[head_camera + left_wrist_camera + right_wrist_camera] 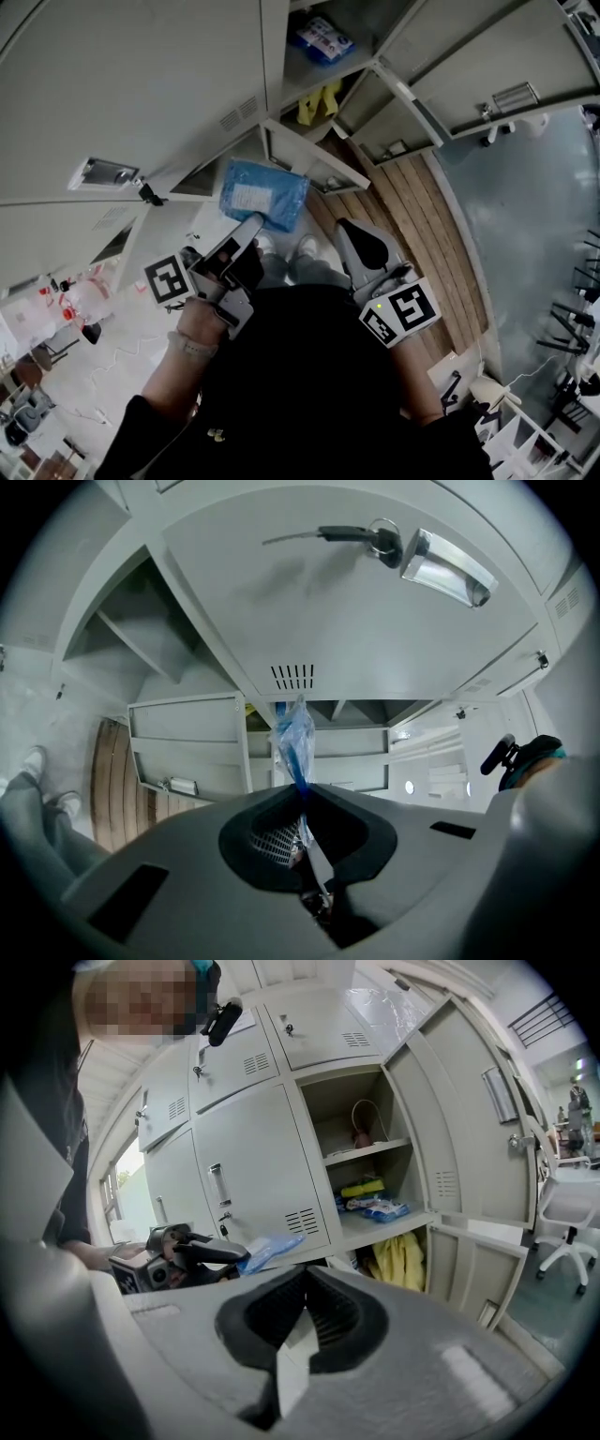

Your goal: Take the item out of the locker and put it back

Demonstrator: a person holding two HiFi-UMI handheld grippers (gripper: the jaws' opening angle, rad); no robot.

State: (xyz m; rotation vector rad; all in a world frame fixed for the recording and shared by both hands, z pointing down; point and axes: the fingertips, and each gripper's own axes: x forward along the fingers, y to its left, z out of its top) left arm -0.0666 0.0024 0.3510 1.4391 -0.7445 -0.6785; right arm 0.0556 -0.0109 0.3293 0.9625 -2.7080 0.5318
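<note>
The left tool (251, 225) is pinched shut on the edge of the blue bag (262, 194) — the bag hangs in the air, outside the open locker (349, 1115). The right tool (302, 1274) is closed — nothing in it.

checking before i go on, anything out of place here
Only the blue packet: it is outside the open locker, pinched by one edge in the left gripper. Nothing looks spilled or damaged.

1. The blue plastic packet (262, 195) has a white label. It is flat and sits outside the locker, in front of the closed doors, with one edge pinched in the left gripper (253, 225).
2. The locker (370, 1162) is grey metal, its door swung open, with goods on its shelves.
</note>
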